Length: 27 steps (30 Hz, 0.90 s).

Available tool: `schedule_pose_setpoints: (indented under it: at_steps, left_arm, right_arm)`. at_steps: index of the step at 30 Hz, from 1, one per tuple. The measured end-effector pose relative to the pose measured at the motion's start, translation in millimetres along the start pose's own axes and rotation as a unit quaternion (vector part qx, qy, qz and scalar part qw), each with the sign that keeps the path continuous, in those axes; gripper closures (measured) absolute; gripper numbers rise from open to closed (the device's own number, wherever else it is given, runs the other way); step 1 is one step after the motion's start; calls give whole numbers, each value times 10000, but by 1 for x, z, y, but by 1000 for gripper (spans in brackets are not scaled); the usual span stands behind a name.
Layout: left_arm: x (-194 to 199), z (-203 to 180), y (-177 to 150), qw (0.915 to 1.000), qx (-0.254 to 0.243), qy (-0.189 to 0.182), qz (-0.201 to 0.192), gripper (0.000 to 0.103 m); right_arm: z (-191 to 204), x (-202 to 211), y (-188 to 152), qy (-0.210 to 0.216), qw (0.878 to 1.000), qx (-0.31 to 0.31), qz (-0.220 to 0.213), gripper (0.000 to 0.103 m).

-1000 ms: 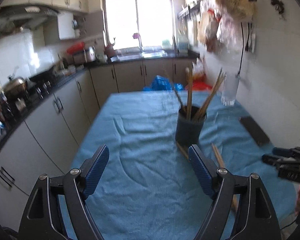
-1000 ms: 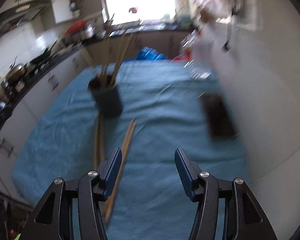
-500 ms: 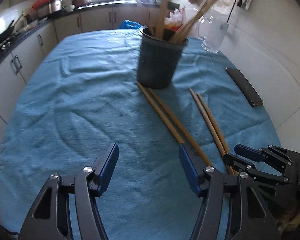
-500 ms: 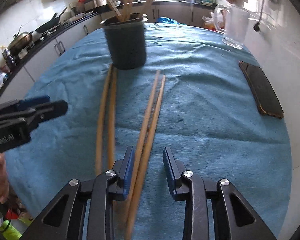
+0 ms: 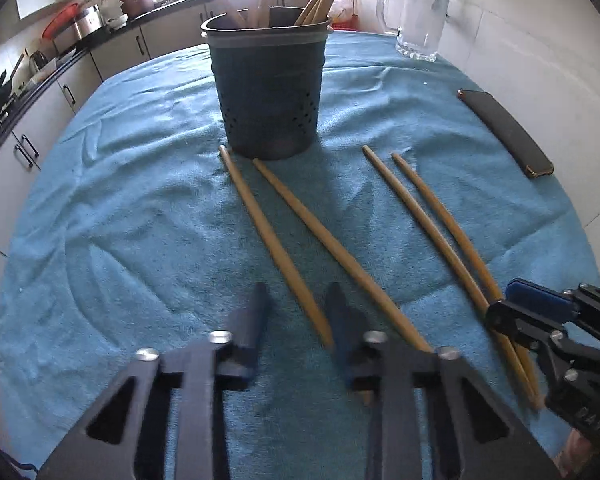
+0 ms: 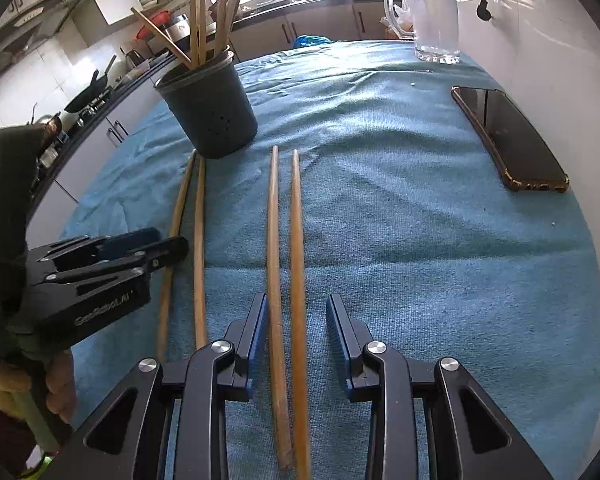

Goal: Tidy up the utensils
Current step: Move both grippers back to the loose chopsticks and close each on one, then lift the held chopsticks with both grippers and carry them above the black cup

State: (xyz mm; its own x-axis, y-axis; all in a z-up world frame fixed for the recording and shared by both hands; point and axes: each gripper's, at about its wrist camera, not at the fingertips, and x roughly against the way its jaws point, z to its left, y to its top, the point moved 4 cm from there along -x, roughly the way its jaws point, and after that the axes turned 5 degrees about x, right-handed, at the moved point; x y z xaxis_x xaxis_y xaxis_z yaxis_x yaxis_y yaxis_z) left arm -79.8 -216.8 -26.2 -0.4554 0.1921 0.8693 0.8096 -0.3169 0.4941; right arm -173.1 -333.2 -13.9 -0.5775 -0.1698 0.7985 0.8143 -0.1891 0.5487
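A dark perforated holder [image 5: 269,88] with several chopsticks stands on the blue cloth; it also shows in the right wrist view [image 6: 210,112]. Two pairs of wooden chopsticks lie in front of it. My left gripper [image 5: 296,320] is open, low over the left pair [image 5: 300,236], with one stick's near end between its jaws. My right gripper [image 6: 296,328] is open and straddles the right pair [image 6: 284,248]. The left gripper also shows in the right wrist view [image 6: 156,244], and the right gripper in the left wrist view [image 5: 512,304].
A black phone [image 6: 508,140] lies at the table's right edge by the white wall. A glass pitcher [image 6: 432,20] stands at the far right. Kitchen cabinets and a stove run along the left.
Both grippers have dropped low and moved forward over the chopsticks. The left jaws have narrowed around its pair; the right jaws now straddle its pair.
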Motion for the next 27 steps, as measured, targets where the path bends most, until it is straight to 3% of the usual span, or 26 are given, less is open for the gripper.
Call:
schedule_pose_setpoints:
  at_steps: [3, 8, 13, 17, 20, 27]
  left_arm:
    - [1, 8, 0, 9999, -66, 3, 75, 88]
    - [5, 33, -9, 9996, -206, 90, 193, 90]
    - [7, 60, -6, 9988, 112, -206, 423, 90]
    - [-3, 66, 12, 9990, 124, -60, 431, 90]
    - [-13, 66, 27, 9986, 126, -43, 508, 90]
    - [-34, 67, 65, 9983, 68, 1, 583, 89]
  right_arm:
    - [-4, 0, 2, 206, 9996, -163, -43, 71]
    - [-8, 0, 7, 145, 9998, -118, -52, 71]
    - [-7, -6, 20, 59, 10000, -19, -67, 71]
    - [-1, -22, 37, -247, 9994, 218, 65, 71]
    - [-1, -33, 47, -434, 9985, 288, 187, 77]
    - [-7, -53, 80, -640, 9965, 375, 378, 77]
